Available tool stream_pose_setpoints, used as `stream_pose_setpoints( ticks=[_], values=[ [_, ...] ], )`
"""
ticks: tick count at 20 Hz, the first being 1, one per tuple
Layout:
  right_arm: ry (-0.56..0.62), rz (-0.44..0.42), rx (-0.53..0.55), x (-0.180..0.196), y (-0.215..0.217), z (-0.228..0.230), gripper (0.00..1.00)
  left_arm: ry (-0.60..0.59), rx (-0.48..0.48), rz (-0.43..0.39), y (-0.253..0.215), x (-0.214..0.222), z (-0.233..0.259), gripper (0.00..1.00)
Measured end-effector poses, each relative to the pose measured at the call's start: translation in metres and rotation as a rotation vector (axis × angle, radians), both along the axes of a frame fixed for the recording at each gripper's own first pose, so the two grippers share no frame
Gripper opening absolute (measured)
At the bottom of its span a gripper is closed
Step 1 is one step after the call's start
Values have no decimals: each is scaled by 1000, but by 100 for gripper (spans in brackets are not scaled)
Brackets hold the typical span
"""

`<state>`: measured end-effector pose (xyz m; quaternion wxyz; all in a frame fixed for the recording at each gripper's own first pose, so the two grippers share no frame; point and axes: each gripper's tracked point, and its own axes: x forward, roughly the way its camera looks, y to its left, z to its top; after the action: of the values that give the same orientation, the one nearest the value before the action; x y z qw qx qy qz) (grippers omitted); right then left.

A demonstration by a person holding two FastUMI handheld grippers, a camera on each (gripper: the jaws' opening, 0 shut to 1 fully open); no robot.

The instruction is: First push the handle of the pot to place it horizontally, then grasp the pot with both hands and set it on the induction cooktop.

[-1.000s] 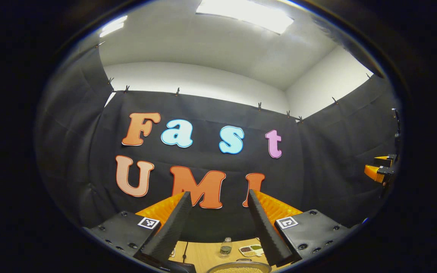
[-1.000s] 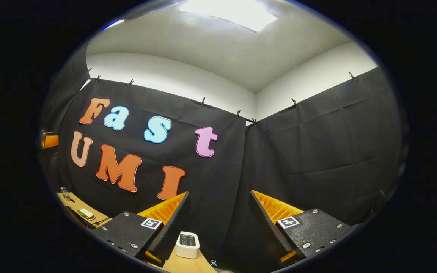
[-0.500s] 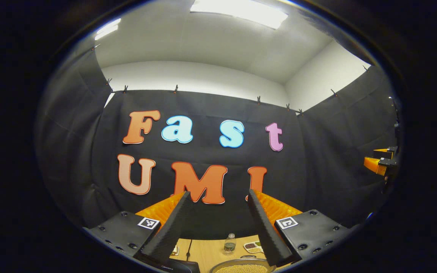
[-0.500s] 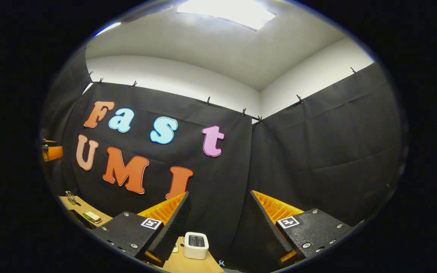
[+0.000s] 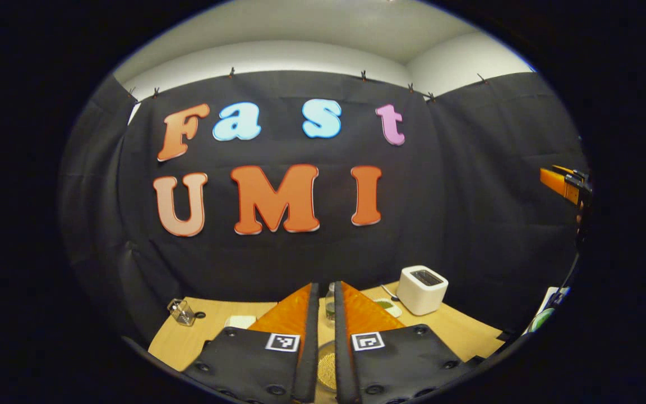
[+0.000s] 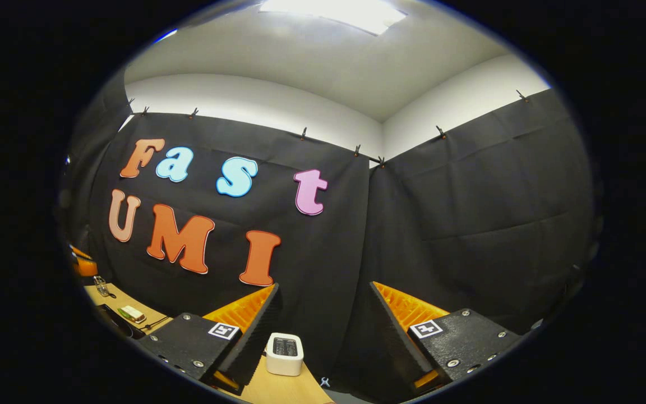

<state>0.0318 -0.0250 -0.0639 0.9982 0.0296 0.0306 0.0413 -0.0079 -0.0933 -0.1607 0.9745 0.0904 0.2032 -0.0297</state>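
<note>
Left hand-held gripper point(image 5: 324, 292) has its fingers drawn nearly together with nothing between them, and through the narrow slit the pot point(image 5: 326, 367), filled with pale grains, sits on the wooden counter point(image 5: 463, 331) right below. Beyond its fingertips stand a small bottle point(image 5: 330, 303) and a white toaster point(image 5: 422, 289), with a small glass jar point(image 5: 180, 312) far off near the counter's left edge. Right hand-held gripper point(image 6: 323, 294) is spread wide and holds nothing, raised above the counter with the toaster point(image 6: 284, 353) beside its left finger.
</note>
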Motion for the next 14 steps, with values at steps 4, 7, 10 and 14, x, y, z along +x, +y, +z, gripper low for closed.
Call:
stream_pose_setpoints(
  ticks=[4,7,10,14],
  values=[
    [12,-2,-4,4,-9,-12,95,285,-52,-18,-22,-33,-78,11],
    [24,-2,-12,6,-17,-22,95,398,10,28,-13,-50,-117,10],
    [34,2,0,9,-25,-30,95,525,8,84,-15,-67,-146,10],
    [50,8,6,11,-37,-45,95,685,-30,156,-20,-100,-183,10]
  ],
)
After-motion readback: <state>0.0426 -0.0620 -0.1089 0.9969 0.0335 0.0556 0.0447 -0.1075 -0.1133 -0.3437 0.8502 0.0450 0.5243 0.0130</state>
